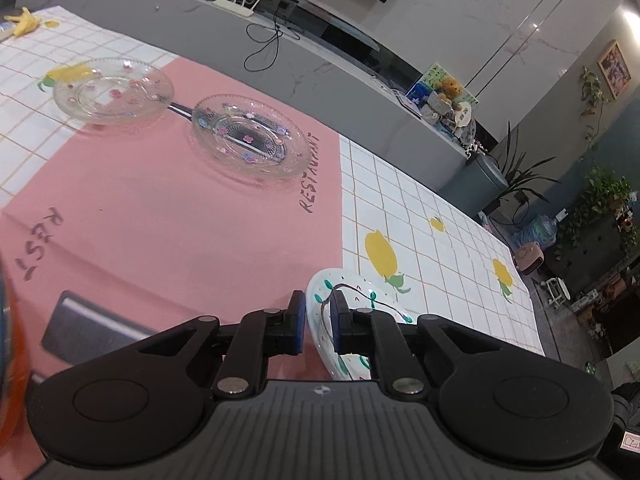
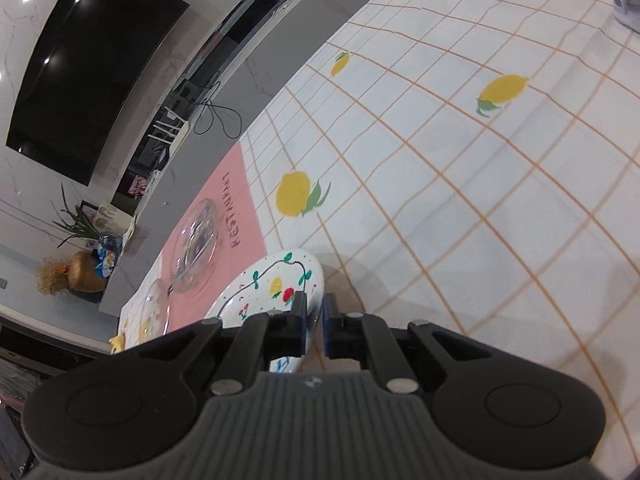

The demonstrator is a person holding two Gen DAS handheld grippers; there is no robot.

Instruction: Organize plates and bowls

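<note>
A white painted plate (image 1: pixel 352 296) with green leaves and a dark vine sits tilted at the pink mat's right edge. My left gripper (image 1: pixel 318 312) is shut on its rim. The same plate shows in the right wrist view (image 2: pixel 272 284), with red and yellow fruit painted on it, and my right gripper (image 2: pixel 315 312) is shut on its opposite rim. Two clear glass plates with small flowers lie on the pink mat: one near the middle (image 1: pixel 250 140) and one farther left (image 1: pixel 114 90). They also show in the right wrist view (image 2: pixel 196 240).
A pink mat (image 1: pixel 160 216) marked RESTAURANT lies on a white lemon-print checked tablecloth (image 1: pixel 440 248). A dark flat object (image 1: pixel 88 328) lies near my left gripper. A banana peel (image 1: pixel 24 22) lies at the far left. A grey counter (image 1: pixel 320 80) runs behind the table.
</note>
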